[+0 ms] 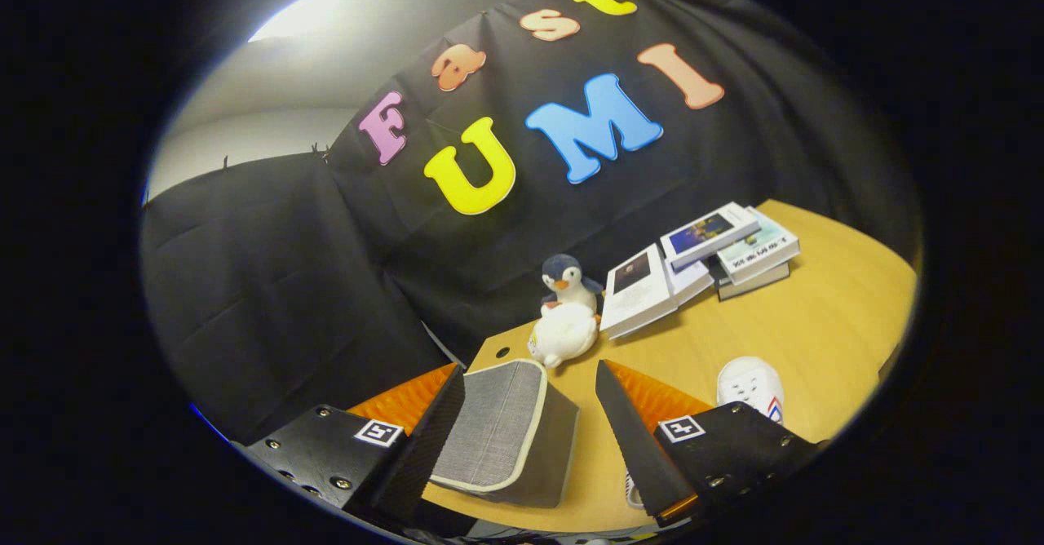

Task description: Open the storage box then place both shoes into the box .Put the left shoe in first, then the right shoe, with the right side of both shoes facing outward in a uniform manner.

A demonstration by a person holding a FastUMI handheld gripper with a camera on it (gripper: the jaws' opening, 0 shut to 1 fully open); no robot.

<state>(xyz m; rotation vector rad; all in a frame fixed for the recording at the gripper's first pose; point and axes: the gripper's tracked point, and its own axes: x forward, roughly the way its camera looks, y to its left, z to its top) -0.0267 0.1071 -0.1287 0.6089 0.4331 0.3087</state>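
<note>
With tongs [522,439] spread wide and empty at lower centre, grey storage box [506,439] between them, still closed; white shoe [752,385] lower right on bench [816,325]. Risk: snagging the fabric lid, tipping the box over.

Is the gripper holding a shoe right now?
No: the gripper is open, the storage box between its fingers, the white shoe lying beyond.

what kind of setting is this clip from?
Likely a staged recording booth, not a real home: black cloth wall behind a wooden table set with props, a plush penguin, stacked books, a grey storage box. The gripper is open.
</note>
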